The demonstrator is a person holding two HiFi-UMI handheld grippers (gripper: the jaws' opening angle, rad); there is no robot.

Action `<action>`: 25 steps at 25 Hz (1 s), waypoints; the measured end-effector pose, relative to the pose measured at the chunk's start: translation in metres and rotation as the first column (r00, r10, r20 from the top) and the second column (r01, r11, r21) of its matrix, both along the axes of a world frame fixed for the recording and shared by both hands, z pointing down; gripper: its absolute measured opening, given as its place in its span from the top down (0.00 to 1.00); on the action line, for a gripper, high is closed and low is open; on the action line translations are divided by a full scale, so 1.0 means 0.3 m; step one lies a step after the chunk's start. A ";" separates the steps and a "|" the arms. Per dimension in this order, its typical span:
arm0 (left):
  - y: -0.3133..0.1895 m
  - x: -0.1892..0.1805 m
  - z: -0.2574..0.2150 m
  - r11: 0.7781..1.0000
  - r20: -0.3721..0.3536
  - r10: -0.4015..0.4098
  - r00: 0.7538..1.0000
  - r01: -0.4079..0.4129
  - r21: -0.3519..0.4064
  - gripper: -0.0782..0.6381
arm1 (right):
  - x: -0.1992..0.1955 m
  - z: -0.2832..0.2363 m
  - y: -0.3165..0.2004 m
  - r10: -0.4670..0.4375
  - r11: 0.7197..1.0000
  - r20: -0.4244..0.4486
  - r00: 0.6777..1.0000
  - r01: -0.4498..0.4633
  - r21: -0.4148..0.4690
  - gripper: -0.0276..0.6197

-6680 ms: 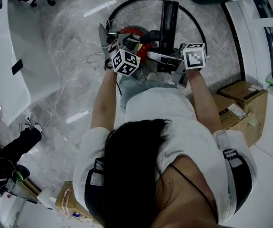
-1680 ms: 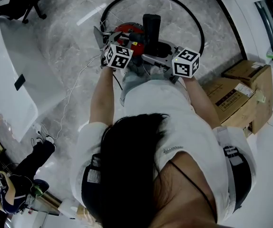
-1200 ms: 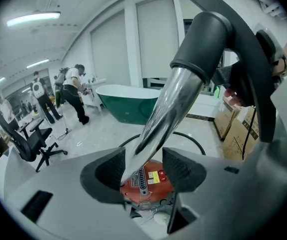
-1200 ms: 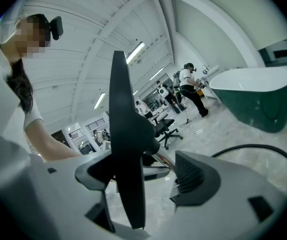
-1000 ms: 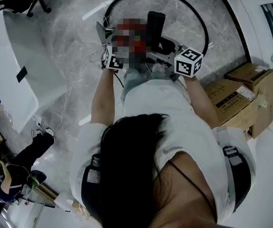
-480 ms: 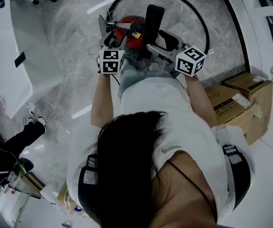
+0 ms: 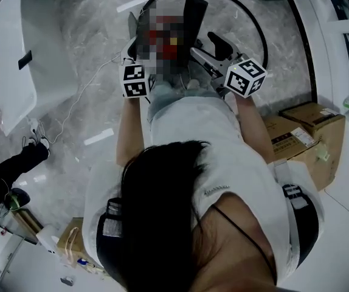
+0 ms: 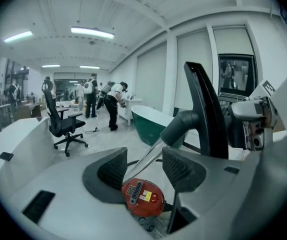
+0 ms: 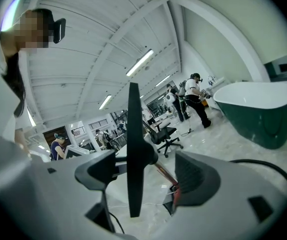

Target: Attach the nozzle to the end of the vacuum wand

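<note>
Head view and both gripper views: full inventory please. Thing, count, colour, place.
vacuum body: 1, red, on the floor below the left jaws
wand: 1, silver, slanting up to the nozzle
nozzle: 1, black, upright at the wand's upper end
hose: 1, black, looped on the floor
bathtub: 1, green, background
office chair: 1, black, background left
cardboard boxes: at least 2, brown, person's right
people: several, far background
left gripper: 1, grey, jaws apart round the wand
right gripper: 1, grey, jaws apart, nozzle seen between them
</note>
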State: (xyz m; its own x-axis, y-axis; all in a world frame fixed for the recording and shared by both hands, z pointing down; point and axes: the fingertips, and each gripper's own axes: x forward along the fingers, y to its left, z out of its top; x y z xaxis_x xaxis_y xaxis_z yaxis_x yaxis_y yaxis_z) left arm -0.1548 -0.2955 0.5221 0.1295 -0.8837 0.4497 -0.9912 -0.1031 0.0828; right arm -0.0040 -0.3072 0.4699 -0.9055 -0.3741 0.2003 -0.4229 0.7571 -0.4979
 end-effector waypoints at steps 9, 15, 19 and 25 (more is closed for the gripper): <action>0.045 0.042 -0.106 0.998 -0.025 -0.038 0.999 0.039 0.051 0.59 | 0.012 -0.093 0.024 -0.011 0.994 -0.031 0.999 0.015 0.111 0.41; 0.071 0.075 -0.191 0.991 -0.069 -0.053 0.996 0.061 0.118 0.67 | 0.007 -0.115 0.051 -0.017 0.989 -0.040 0.999 0.023 0.143 0.41; 0.092 0.100 -0.231 0.988 -0.060 -0.051 0.997 0.059 0.141 0.71 | 0.009 -0.123 0.060 -0.012 0.988 -0.046 0.999 0.019 0.153 0.41; 0.100 0.160 -0.264 0.987 -0.007 -0.026 1.000 0.027 0.159 0.78 | 0.004 -0.129 0.071 -0.027 0.984 -0.069 0.997 0.039 0.173 0.42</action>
State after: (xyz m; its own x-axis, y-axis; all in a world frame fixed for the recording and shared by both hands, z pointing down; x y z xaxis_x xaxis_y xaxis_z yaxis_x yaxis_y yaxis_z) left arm -0.1068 -0.2654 0.4430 0.1067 -0.9472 0.3023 -0.9934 -0.0889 0.0722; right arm -0.0027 -0.2858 0.4311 -0.9047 -0.3788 0.1949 -0.4241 0.8437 -0.3291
